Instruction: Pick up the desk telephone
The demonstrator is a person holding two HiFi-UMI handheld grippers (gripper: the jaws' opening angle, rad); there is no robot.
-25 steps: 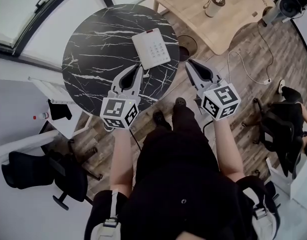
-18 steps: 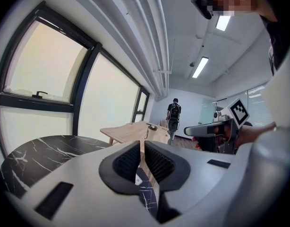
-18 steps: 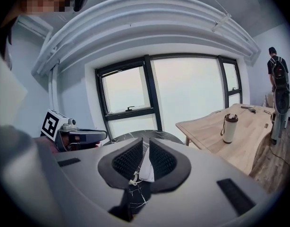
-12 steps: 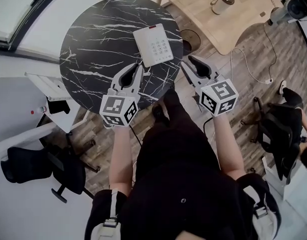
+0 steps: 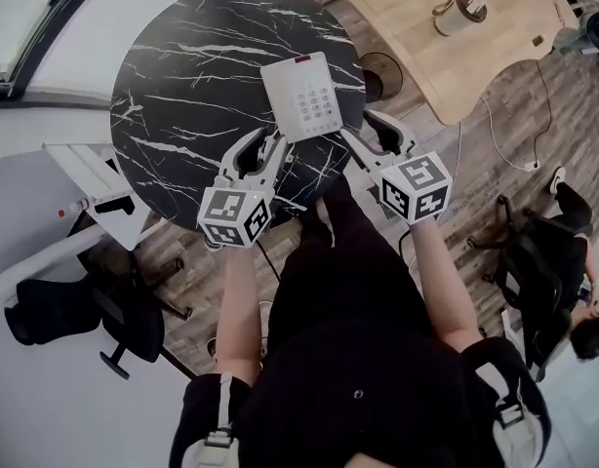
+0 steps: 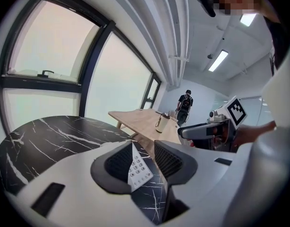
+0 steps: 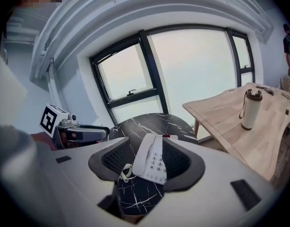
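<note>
The white desk telephone [image 5: 301,96] lies flat on the round black marble table [image 5: 182,76], near its right edge, with the handset on its cradle and a coiled cord [image 7: 124,170] at the near end. My left gripper [image 5: 261,148] hovers over the table just short of the phone's near end, its jaws opening and empty. My right gripper [image 5: 370,133] is beside the table's edge, right of the phone, jaws also opening and empty. In the left gripper view the phone [image 6: 138,169] shows in the gap of the left gripper [image 6: 144,151]. The right gripper [image 7: 152,148] frames the phone [image 7: 155,161] ahead.
A light wooden table [image 5: 417,47] with a lidded cup [image 5: 458,13] stands right of the marble table. Black office chairs [image 5: 60,320] are at lower left and at right [image 5: 534,261]. A white rack [image 5: 90,178] adjoins the marble table's left side. A person [image 6: 184,105] stands far off.
Both grippers have moved forward and down toward the telephone. Their jaws, shut a second ago, now stand apart.
</note>
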